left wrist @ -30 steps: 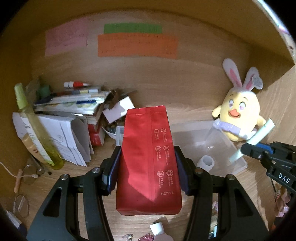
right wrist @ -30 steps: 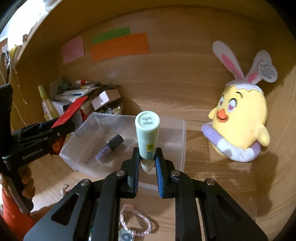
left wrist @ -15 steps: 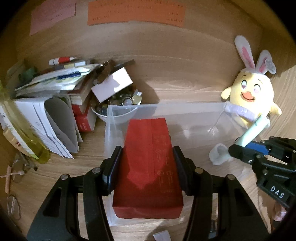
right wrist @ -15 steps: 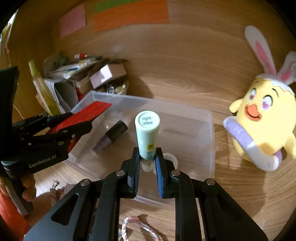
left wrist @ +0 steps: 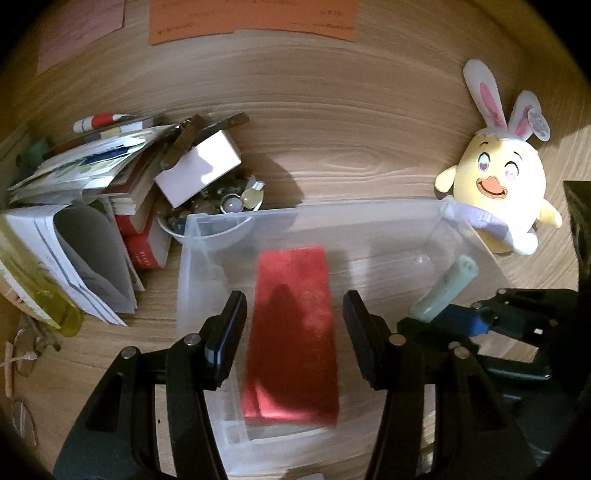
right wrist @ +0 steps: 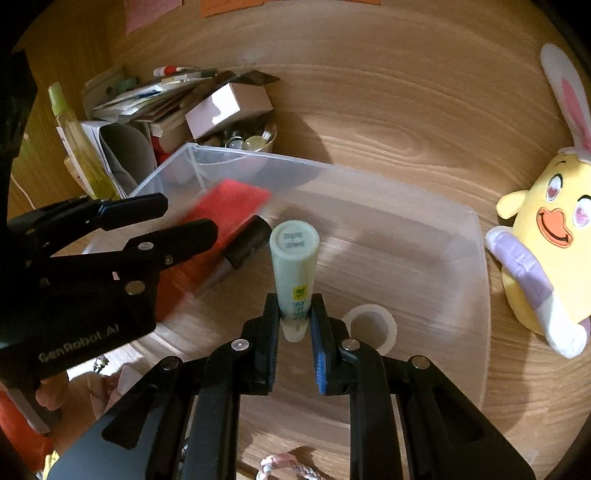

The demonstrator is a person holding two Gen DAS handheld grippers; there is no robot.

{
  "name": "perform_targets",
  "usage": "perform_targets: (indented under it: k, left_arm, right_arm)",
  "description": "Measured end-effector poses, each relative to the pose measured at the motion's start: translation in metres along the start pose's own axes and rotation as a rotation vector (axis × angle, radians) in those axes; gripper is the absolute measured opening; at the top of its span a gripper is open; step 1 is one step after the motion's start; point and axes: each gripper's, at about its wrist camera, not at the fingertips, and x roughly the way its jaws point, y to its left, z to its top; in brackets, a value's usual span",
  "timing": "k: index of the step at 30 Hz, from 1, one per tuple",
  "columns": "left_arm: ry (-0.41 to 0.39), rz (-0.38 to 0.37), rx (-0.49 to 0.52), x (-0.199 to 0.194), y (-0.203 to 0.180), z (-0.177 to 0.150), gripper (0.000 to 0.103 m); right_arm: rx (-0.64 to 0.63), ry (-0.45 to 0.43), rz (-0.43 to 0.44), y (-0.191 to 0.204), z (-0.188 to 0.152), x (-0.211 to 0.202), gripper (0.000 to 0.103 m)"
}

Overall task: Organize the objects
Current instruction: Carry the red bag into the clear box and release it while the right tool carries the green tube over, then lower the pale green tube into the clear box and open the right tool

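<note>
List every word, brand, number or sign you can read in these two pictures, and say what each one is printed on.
"GenRobot.AI": white lettering on the black body of the left claw, seen from the right wrist.
Printed digits on the round cap of the pale green tube: too small to read.
Yellow label and characters on the tube's side: unreadable.
Writing on the orange paper note on the wall: blurred.
Red pouch: motion-blurred, nothing legible.

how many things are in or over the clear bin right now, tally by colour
red: 1, pouch
pale green: 1, tube held in the right gripper
white: 1, ring
dark: 1, black-capped bottle
total: 4, not counting the clear bin
</note>
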Motion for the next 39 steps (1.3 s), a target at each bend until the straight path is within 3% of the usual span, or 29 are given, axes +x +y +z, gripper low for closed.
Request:
perform_targets:
  k: [5, 11, 15, 20, 27, 36, 39]
  left_arm:
    - [0.015, -0.018, -0.008, -0.001, -0.001, 0.001, 0.056]
    - [-0.013, -0.026, -0.022, -0.015, 0.001, 0.002, 0.065]
    - [-0.041, -0.028, -0.019, -0.031, 0.001, 0.001, 0.069]
    - [-0.083, -0.019, -0.016, -0.052, 0.0, -0.001, 0.072]
    - [-0.143, -0.002, -0.007, -0.086, -0.001, -0.017, 0.079]
    - [-0.126, -0.007, -0.033, -0.102, 0.005, -0.049, 0.08]
    - [-0.104, -0.011, -0.035, -0.103, 0.005, -0.061, 0.075]
  right_arm:
    - [0.0, 0.013, -0.001, 0.001, 0.005, 0.004, 0.014]
    - [-0.016, 0.004, -0.009, 0.005, 0.005, -0.002, 0.016]
    - [-0.019, -0.018, -0.027, 0.006, 0.005, -0.009, 0.031]
    - [-0.019, -0.06, -0.054, 0.006, 0.005, -0.026, 0.038]
    - [-0.013, -0.147, -0.097, 0.008, -0.007, -0.062, 0.058]
    - [0.055, -0.202, -0.069, 0.002, -0.039, -0.099, 0.059]
    - [0.064, -0.216, -0.078, 0.003, -0.053, -0.108, 0.059]
